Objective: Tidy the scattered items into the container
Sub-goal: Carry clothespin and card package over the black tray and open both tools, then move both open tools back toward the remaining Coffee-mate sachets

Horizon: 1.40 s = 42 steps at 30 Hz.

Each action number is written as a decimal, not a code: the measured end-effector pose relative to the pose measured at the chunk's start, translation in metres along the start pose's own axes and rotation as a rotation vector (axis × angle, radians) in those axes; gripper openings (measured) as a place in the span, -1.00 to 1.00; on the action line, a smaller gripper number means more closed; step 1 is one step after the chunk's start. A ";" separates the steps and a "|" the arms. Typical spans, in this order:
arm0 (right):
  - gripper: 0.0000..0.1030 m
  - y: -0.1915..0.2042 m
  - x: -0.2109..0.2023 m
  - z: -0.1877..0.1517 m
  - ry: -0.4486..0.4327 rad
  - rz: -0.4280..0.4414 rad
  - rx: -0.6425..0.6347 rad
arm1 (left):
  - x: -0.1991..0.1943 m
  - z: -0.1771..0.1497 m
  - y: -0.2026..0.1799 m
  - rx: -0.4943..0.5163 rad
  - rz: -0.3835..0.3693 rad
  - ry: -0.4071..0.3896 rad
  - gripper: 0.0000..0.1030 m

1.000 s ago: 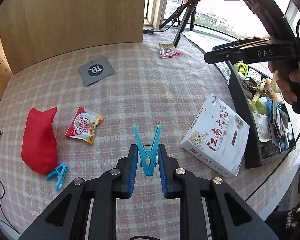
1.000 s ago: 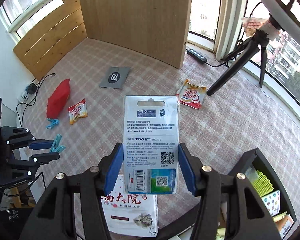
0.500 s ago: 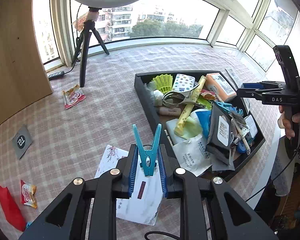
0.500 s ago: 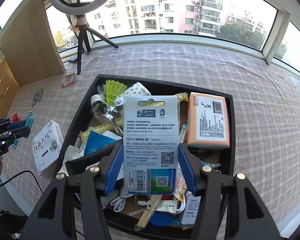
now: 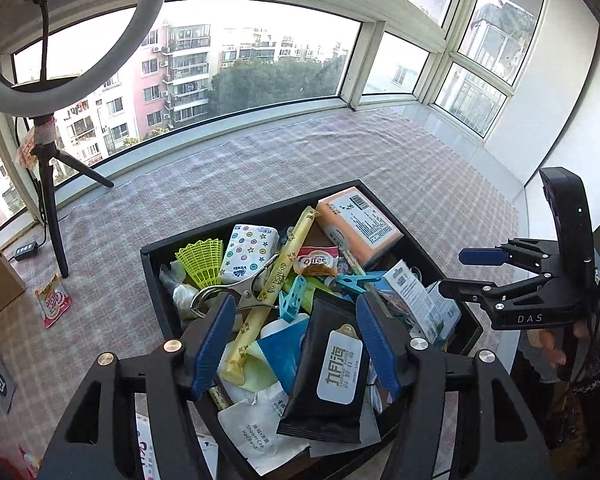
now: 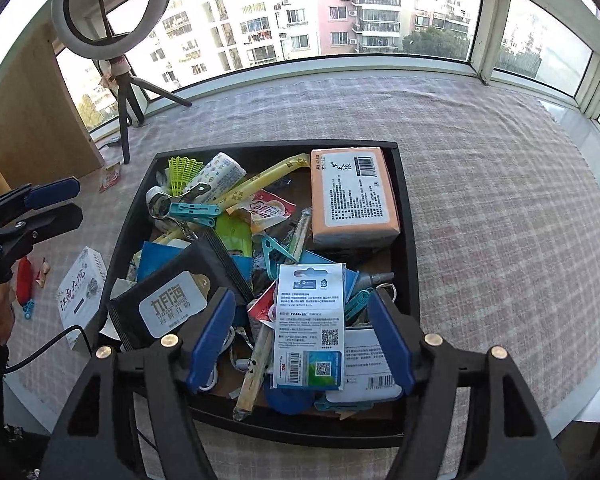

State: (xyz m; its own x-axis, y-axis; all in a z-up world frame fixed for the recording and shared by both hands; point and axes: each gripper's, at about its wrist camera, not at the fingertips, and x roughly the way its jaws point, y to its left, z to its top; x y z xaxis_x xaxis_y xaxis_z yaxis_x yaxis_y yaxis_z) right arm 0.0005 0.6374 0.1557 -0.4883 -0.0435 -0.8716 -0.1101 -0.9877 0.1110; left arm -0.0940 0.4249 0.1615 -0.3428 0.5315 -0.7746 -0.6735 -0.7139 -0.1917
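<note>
Teal clothespin (image 5: 291, 300) and TOG card (image 6: 310, 330) newly dropped into tray (image 6: 404, 208); both grippers agape.

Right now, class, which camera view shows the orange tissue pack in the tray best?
The right wrist view: the orange tissue pack lies flat in the black tray's far right corner, its whole printed label and barcode facing the camera. The left wrist view shows the same pack smaller and at a slant, its near end dipping behind other items.

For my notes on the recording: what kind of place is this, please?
Probably an enclosed apartment balcony or sunroom set up for recording: curved windows face residential blocks, a ring light stands on a tripod, and a checked cloth lies under the full black container.
</note>
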 end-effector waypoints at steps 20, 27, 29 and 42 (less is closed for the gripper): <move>0.33 0.112 0.033 0.038 0.030 0.133 -0.197 | -0.070 -0.090 0.138 -0.225 0.231 0.003 0.13; 0.33 0.198 0.064 0.064 0.084 0.200 -0.307 | -0.098 -0.158 0.227 -0.353 0.379 0.084 0.15; 0.33 0.230 0.076 0.072 0.104 0.227 -0.338 | -0.101 -0.178 0.247 -0.365 0.420 0.128 0.15; 0.34 0.384 0.207 0.148 0.223 0.198 -0.377 | -0.092 -0.230 0.302 -0.273 0.427 0.294 0.17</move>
State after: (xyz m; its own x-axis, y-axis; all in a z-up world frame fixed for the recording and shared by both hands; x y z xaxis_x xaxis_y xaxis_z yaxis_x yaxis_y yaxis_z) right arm -0.2709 0.2717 0.0888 -0.2659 -0.2269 -0.9369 0.3080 -0.9410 0.1405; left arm -0.1152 0.0553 0.0359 -0.3244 0.0502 -0.9446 -0.3096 -0.9492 0.0558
